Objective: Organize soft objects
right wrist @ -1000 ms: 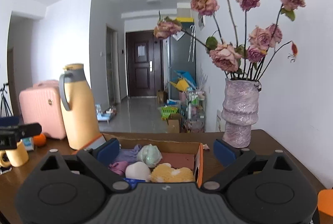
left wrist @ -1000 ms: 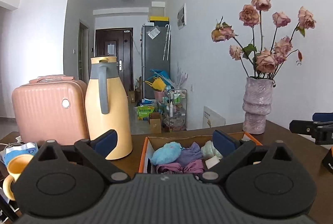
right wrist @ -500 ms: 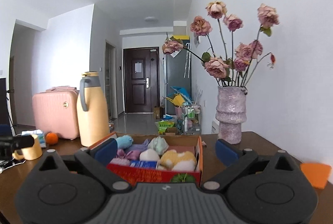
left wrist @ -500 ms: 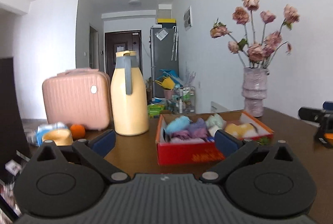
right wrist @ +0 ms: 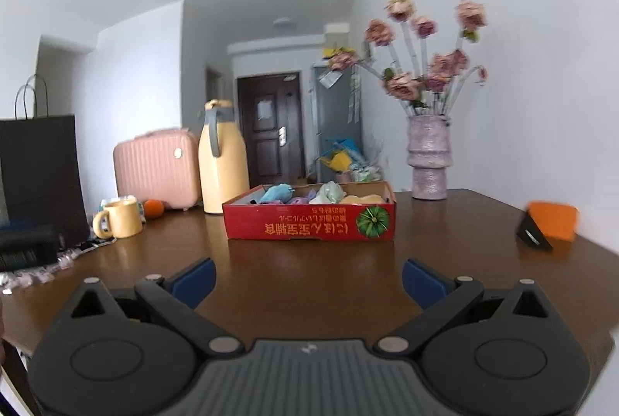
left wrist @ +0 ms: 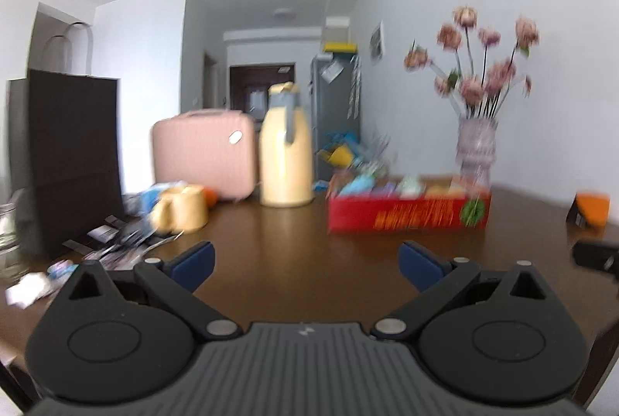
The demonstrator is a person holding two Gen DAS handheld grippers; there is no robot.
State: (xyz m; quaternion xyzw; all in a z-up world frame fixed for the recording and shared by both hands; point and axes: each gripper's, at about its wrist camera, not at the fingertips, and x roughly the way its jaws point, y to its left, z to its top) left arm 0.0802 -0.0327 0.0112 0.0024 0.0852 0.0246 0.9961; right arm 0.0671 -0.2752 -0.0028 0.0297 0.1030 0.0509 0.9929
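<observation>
Big brown desk (right wrist: 309,273) fills the lower half of both views, and nearly everything sits toward its far side. Far left there's a tall black paper bag (right wrist: 38,180), upright, handles sticking up. Next to it a pink suitcase (right wrist: 154,168), then a yellow jug (right wrist: 223,164) with a grey handle standing just beside the suitcase and right behind the box's left end. A vase (right wrist: 428,160) of dried pink roses stands at the back right, near the box's right corner but not touching it.

The box (right wrist: 309,224) is a low red cardboard tray with printed text and a green round logo on its front wall, sitting mid-desk. The soft things (right wrist: 278,193) are piled inside: a blue one on the left, purple and pale green in the middle, something yellowish on the right.

Smaller stuff: a yellow mug (right wrist: 118,220) left of the box, an orange (right wrist: 154,209) behind it, an orange-and-black wedge (right wrist: 549,226) way off right, plus some scattered packets near the bag.

Bare desk lies between both grippers and the box. Left gripper (left wrist: 305,261) and right gripper (right wrist: 308,278) both have their blue pads spread wide, nothing between them.

The left view is badly blurred, so the box contents only read as smears there; the right view is sharp. Only the left view catches a dark bit of the other gripper at its right edge.
</observation>
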